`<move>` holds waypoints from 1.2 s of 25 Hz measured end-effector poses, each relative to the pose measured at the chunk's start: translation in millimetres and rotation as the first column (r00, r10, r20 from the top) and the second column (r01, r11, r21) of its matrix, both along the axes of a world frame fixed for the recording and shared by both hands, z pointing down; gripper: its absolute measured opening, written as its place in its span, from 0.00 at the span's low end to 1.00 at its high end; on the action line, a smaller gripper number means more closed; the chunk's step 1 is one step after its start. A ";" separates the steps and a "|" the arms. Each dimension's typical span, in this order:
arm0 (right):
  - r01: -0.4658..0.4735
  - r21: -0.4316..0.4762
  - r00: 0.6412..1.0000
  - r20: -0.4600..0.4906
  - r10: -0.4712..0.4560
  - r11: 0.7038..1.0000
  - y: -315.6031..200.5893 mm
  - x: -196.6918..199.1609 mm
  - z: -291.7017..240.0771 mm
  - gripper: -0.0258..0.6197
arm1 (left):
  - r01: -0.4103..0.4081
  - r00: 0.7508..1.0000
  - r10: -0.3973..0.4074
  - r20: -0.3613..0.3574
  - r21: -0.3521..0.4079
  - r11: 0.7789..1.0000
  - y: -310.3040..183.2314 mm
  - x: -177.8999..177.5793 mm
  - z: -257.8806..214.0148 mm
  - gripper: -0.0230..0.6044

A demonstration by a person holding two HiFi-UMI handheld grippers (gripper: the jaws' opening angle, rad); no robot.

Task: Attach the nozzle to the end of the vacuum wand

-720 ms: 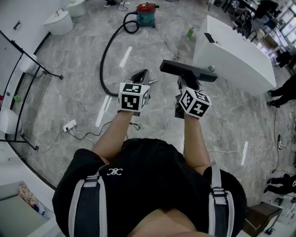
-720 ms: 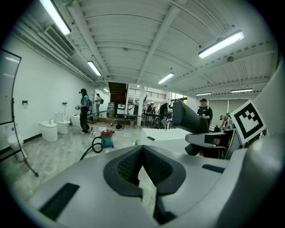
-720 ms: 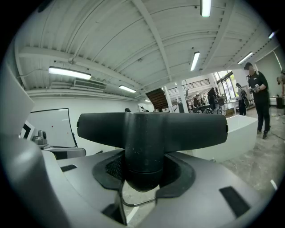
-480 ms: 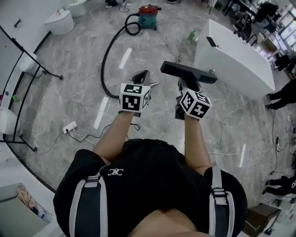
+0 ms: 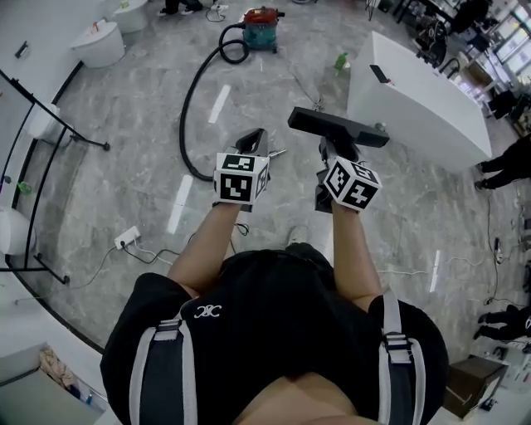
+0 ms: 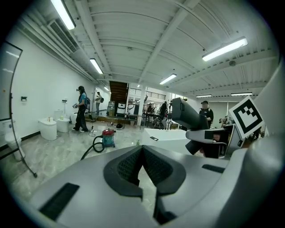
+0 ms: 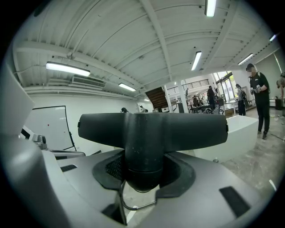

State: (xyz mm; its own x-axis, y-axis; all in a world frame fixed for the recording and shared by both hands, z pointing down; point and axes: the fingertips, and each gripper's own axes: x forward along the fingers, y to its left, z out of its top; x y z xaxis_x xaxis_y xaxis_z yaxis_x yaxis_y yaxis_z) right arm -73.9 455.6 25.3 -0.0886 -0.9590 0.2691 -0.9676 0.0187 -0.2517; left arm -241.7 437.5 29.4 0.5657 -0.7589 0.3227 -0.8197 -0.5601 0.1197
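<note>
Beyond the fingers (image 6: 127,167) of the left gripper (image 6: 142,149) and off to their left, a black vacuum hose (image 5: 189,100) is seen curving over the grey marble floor (image 5: 133,100) from a red-and-teal vacuum cleaner (image 5: 262,25). Its near end is lost behind the left gripper's marker cube, so the wand itself cannot be made out. The left fingers are pressed together with nothing caught between them, and only a narrow slit of floor is seen below their tips. A small metallic piece just right of these fingers in the head view is too small to be identified.

Further right, the nozzle (image 7: 151,127) is gripped by the right gripper (image 7: 143,173). Its round neck is clamped between the two fingers (image 7: 180,171), and its wide flat head is carried crosswise just beyond the fingertips, apart from the left gripper's fingers. The neck's lower end is hidden down between the pads. A thin wire loop is seen under it, with its attachment out of sight. Beyond the right fingertips, a long white counter (image 5: 415,104) is partly covered by the nozzle head. Both wrists are hidden under the marker cubes.
</note>
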 end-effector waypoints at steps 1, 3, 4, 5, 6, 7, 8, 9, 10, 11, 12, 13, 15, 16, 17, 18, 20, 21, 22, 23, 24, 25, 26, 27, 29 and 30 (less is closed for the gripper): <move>0.001 0.002 1.000 0.001 -0.001 1.000 -6.5 3.6 0.6 0.31 | 0.005 1.000 -0.005 0.001 0.000 1.000 -6.0 1.9 0.6 0.05; 0.005 0.008 1.000 0.007 -0.005 1.000 -21.1 12.9 2.7 0.31 | 0.017 1.000 -0.017 0.008 0.001 1.000 -18.1 7.5 1.9 0.05; 0.008 0.012 1.000 0.014 -0.008 1.000 -29.4 18.3 3.8 0.31 | 0.024 1.000 -0.024 0.014 0.001 1.000 -24.4 11.2 2.9 0.05; 0.011 0.015 1.000 0.021 -0.012 1.000 -38.3 23.9 4.8 0.31 | 0.030 0.999 -0.030 0.020 0.001 1.000 -31.2 15.3 4.2 0.05; 0.016 0.019 1.000 0.027 -0.017 1.000 -47.3 29.7 5.6 0.31 | 0.037 0.999 -0.037 0.026 0.000 0.999 -38.3 19.7 6.2 0.05; 0.022 0.024 0.999 0.030 -0.023 0.999 -56.4 35.5 6.4 0.31 | 0.044 0.998 -0.044 0.033 -0.002 0.999 -45.8 24.4 8.8 0.05; 0.029 0.029 0.999 0.031 -0.030 0.999 -66.2 41.5 7.3 0.31 | 0.052 0.998 -0.052 0.040 -0.002 0.999 -54.2 29.5 11.3 0.05; 0.036 0.035 0.999 0.029 -0.037 0.999 -77.1 48.1 8.1 0.31 | 0.059 0.997 -0.059 0.046 -0.001 0.998 -63.8 35.3 12.9 0.05; 0.043 0.040 0.999 0.029 -0.044 0.998 -89.1 55.5 8.6 0.31 | 0.065 0.996 -0.065 0.054 0.003 0.998 -74.5 42.0 13.3 0.05; 0.048 0.043 0.998 0.030 -0.050 0.998 -101.4 63.6 8.8 0.31 | 0.070 0.996 -0.070 0.060 0.006 0.998 -85.4 49.7 12.5 0.05; 0.053 0.043 0.998 0.033 -0.055 0.998 -113.4 72.4 8.7 0.31 | 0.073 0.995 -0.074 0.066 0.010 0.997 -96.3 58.4 10.9 0.05; 0.059 0.043 0.998 0.035 -0.060 0.997 -125.0 81.6 8.1 0.31 | 0.076 0.995 -0.076 0.068 0.012 0.997 -107.0 68.0 8.7 0.05; 0.073 0.042 0.997 0.035 -0.074 0.996 -146.8 101.2 5.4 0.31 | 0.080 0.995 -0.081 0.063 0.012 0.997 -128.0 89.5 3.5 0.05; 0.081 0.041 0.996 0.034 -0.082 0.996 -157.1 111.6 4.5 0.31 | 0.083 0.995 -0.083 0.059 0.011 0.996 -138.0 101.1 1.5 0.05; 0.088 0.040 0.995 0.034 -0.089 0.995 -166.9 122.4 4.3 0.31 | 0.085 0.995 -0.086 0.057 0.010 0.996 -147.7 113.2 0.6 0.05; 0.093 0.039 0.995 0.036 -0.094 0.995 -176.0 133.4 4.8 0.31 | 0.087 0.994 -0.087 0.058 0.009 0.996 -157.0 125.6 0.7 0.05; 0.101 0.038 0.994 0.037 -0.102 0.994 -191.9 155.2 6.8 0.31 | 0.089 0.994 -0.089 0.066 0.006 0.996 -174.7 149.8 3.8 0.05; 0.105 0.036 0.994 0.037 -0.106 0.994 -199.0 165.4 8.2 0.31 | 0.091 0.993 -0.091 0.070 0.003 0.996 -182.9 160.5 5.6 0.05; 0.109 0.032 0.993 0.038 -0.110 0.994 -205.5 174.7 9.8 0.31 | 0.094 0.993 -0.094 0.073 -0.001 0.996 -190.5 169.9 7.0 0.05; 0.113 0.027 0.993 0.041 -0.114 0.993 -211.8 183.0 11.8 0.31 | 0.097 0.993 -0.096 0.075 -0.006 0.995 -197.1 177.8 8.0 0.05; 0.116 0.020 0.992 0.047 -0.116 0.993 -217.7 190.4 14.2 0.31 | 0.101 0.992 -0.099 0.079 -0.009 0.995 -202.8 184.5 8.5 0.05; 0.118 0.014 0.991 0.054 -0.118 0.993 -223.4 197.3 16.9 0.31 | 0.104 0.991 -0.103 0.084 -0.012 0.995 -207.8 190.2 8.8 0.05; 0.119 0.009 0.991 0.063 -0.120 0.993 -229.0 203.5 19.5 0.31 | 0.107 0.990 -0.106 0.090 -0.013 0.994 -212.5 195.1 9.1 0.05; 0.120 0.006 0.990 0.071 -0.120 0.993 -234.5 208.8 21.6 0.31 | 0.110 0.989 -0.109 0.097 -0.013 0.994 -217.0 199.3 9.7 0.05; 0.123 0.007 0.989 0.083 -0.123 0.992 -245.5 215.5 24.6 0.31 | 0.115 0.987 -0.112 0.113 -0.015 0.993 -226.8 204.9 12.4 0.05; 0.125 0.009 0.988 0.087 -0.126 0.992 -250.8 217.0 25.9 0.31 | 0.115 0.987 -0.112 0.119 -0.016 0.993 -231.8 206.9 13.9 0.05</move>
State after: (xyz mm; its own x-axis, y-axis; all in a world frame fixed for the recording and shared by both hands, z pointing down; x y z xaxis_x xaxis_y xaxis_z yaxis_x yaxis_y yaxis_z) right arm 143.1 204.7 51.2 -0.2313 -0.9396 0.2522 -0.9318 0.1395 -0.3350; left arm -34.8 205.7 43.3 0.4335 -0.8077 0.3996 -0.8869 -0.4609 0.0306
